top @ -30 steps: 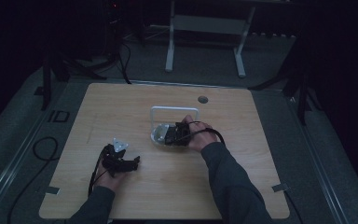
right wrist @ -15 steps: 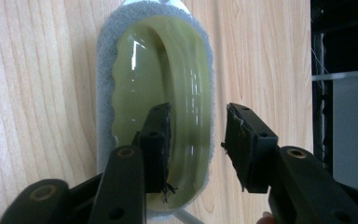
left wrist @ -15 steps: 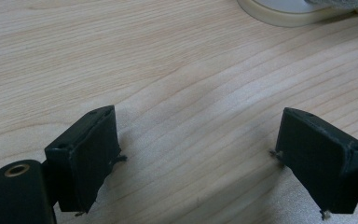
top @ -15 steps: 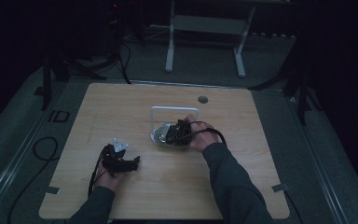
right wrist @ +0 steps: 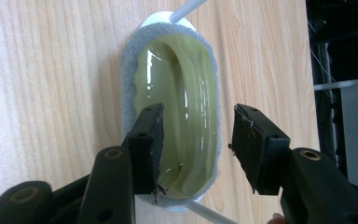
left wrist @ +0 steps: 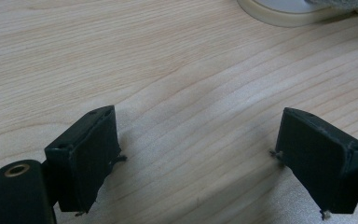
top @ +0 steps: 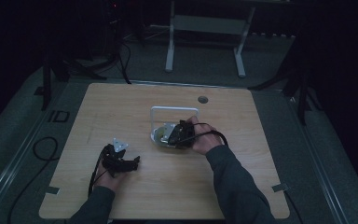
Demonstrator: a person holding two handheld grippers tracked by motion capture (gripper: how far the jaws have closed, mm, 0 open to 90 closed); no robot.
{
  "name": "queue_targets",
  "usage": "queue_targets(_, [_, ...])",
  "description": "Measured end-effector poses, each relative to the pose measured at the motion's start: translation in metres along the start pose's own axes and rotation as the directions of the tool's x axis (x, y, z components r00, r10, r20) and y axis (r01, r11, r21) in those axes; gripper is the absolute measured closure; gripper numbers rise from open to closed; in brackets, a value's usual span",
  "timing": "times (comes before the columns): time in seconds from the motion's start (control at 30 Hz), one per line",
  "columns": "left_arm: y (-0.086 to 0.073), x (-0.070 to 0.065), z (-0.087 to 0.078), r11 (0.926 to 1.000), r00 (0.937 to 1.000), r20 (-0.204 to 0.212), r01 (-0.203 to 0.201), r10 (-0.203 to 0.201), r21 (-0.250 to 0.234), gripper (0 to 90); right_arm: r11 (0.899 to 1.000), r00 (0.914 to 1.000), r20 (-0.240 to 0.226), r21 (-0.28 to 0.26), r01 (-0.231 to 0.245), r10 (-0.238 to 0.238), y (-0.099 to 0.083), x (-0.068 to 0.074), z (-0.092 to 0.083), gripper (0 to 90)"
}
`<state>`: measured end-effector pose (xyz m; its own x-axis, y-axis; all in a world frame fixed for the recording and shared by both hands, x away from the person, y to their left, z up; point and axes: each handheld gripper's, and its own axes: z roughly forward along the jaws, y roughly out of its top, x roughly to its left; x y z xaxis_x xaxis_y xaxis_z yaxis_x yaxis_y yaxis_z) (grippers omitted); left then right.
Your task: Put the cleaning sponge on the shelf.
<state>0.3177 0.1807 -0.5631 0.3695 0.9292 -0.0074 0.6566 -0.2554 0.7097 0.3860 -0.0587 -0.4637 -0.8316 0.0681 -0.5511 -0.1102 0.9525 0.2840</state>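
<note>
A yellow-green oval sponge with a grey scouring edge (right wrist: 182,107) lies near the middle of the light wooden surface (top: 121,107), resting on a white base with thin white wire bars; in the high view a white wire frame (top: 174,110) rises behind it as a squared loop, and a pale round rim (top: 158,135) shows at its left side. The glossy ridged top of the sponge runs lengthwise away from the right tongs (right wrist: 196,140), whose two black jaws stand apart above it, one over the sponge's near left part and the other over its right edge; they are released, with a clear gap between them, and whether they touch the sponge cannot be told. The person's right hand (top: 203,140) holds those tongs just beside the frame. Well apart, toward the near left of the surface, the left hand (top: 109,170) holds the left tongs (left wrist: 196,158) low over bare wood, jaws spread wide and released, nothing between them. A small round dark hole (top: 203,99) sits near the far edge of the surface.
</note>
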Motion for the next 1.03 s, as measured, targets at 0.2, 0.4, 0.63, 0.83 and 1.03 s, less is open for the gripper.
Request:
queue_targets(0.2, [0.000, 0.000, 0.000, 1.0000, 1.0000, 0.001, 0.000, 0.000, 0.000, 13.1, 0.997, 0.9978, -0.033, -0.041, -0.059, 0.058, -0.007, 0.000, -0.009, 51.8])
queue_targets(0.4, [0.000, 0.000, 0.000, 1.0000, 1.0000, 0.000, 0.000, 0.000, 0.000, 13.1, 0.982, 0.9843, -0.075, -0.091, -0.167, 0.160, -0.014, 0.002, -0.018, 52.5])
queue_targets(0.63, [0.000, 0.000, 0.000, 1.0000, 1.0000, 0.001, 0.001, -0.001, 0.000, 13.1, 0.947, 0.9479, -0.157, -0.120, -0.297, 0.277, -0.023, 0.003, -0.026, 53.5])
queue_targets(0.83, [0.000, 0.000, 0.000, 1.0000, 1.0000, 0.001, 0.002, -0.002, 0.000, 13.1, 0.906, 0.9047, -0.207, -0.128, -0.402, 0.372, -0.031, 0.006, -0.032, 53.3])
queue_targets(1.03, [0.000, 0.000, 0.000, 1.0000, 1.0000, 0.001, 0.001, -0.001, 0.001, 13.0, 0.882, 0.8832, -0.227, -0.147, -0.448, 0.410, -0.038, 0.015, -0.039, 50.1])
